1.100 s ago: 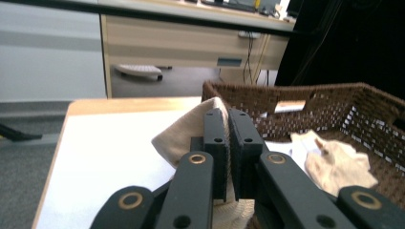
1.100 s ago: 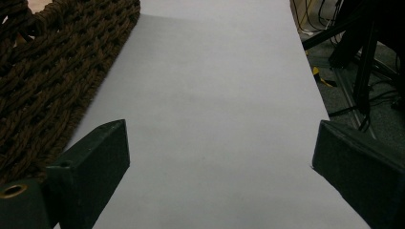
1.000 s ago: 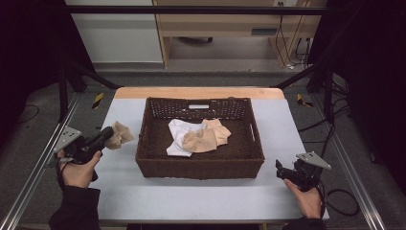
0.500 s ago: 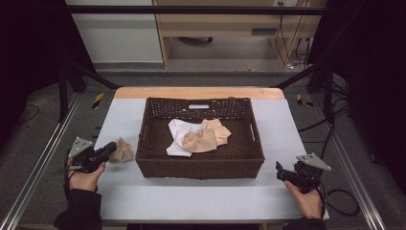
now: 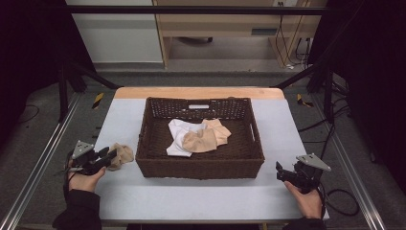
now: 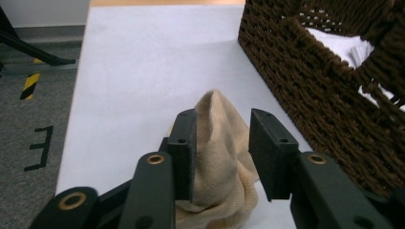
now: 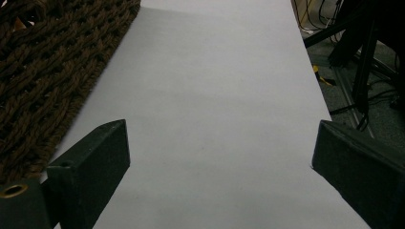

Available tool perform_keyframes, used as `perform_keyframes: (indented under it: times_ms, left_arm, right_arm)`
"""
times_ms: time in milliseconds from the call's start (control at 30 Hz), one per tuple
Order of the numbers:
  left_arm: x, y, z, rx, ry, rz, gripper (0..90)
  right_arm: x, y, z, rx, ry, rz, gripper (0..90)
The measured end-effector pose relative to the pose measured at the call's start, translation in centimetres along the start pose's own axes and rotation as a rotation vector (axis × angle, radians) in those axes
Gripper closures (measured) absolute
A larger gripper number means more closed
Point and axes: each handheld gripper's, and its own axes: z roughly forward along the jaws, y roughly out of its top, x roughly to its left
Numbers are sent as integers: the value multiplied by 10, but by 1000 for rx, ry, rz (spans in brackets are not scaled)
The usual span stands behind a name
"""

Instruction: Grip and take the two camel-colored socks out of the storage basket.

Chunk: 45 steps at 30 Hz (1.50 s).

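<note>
Left tool (image 6: 222,145) just opening, tan cloth (image 6: 220,167) between jaws

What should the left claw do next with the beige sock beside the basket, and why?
Probably draw back and lift clear. The left claw has just been opening; the sock rests on the table between its jaws, with a gap at one pad. Two more pieces wait in the basket.

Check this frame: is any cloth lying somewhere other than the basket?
Yes. One tan cloth sits crumpled on the table just left of the wicker basket, between the left gripper's jaws, which have just been opening. A white cloth and a peach cloth lie inside the basket.
</note>
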Motion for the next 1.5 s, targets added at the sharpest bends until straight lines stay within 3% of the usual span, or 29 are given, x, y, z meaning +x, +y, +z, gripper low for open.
perform_keyframes:
  times_ms: [267, 333, 533, 733, 933, 1100, 1233, 1500]
  left_arm:
    - [-5, 14, -13, -91, -11, 2, 560]
    - [-9, 22, -16, -121, -32, 5, 562]
    - [-20, 33, -17, -143, -68, 18, 565]
    - [-41, 51, -15, -166, -107, 53, 569]
    - [-55, 68, -14, -198, -142, 57, 571]
    - [-62, 76, -10, -207, -153, 57, 573]
    - [-77, 85, -4, -211, -177, 76, 571]
    - [-96, 97, 4, -218, -199, 113, 581]
  right_arm:
    - [-1, 0, 0, -3, -3, -1, 58]
    - [-1, 0, 0, -7, -2, -1, 56]
    - [0, 0, 0, -5, 3, 3, 55]
    - [0, 1, 0, -12, 3, 15, 44]
    - [-1, 1, 0, -15, 6, 19, 39]
    - [-1, 2, 0, -16, 6, 16, 37]
    - [-1, 2, 0, -16, 9, 13, 37]
    - [-1, 4, 1, -16, 10, 20, 40]
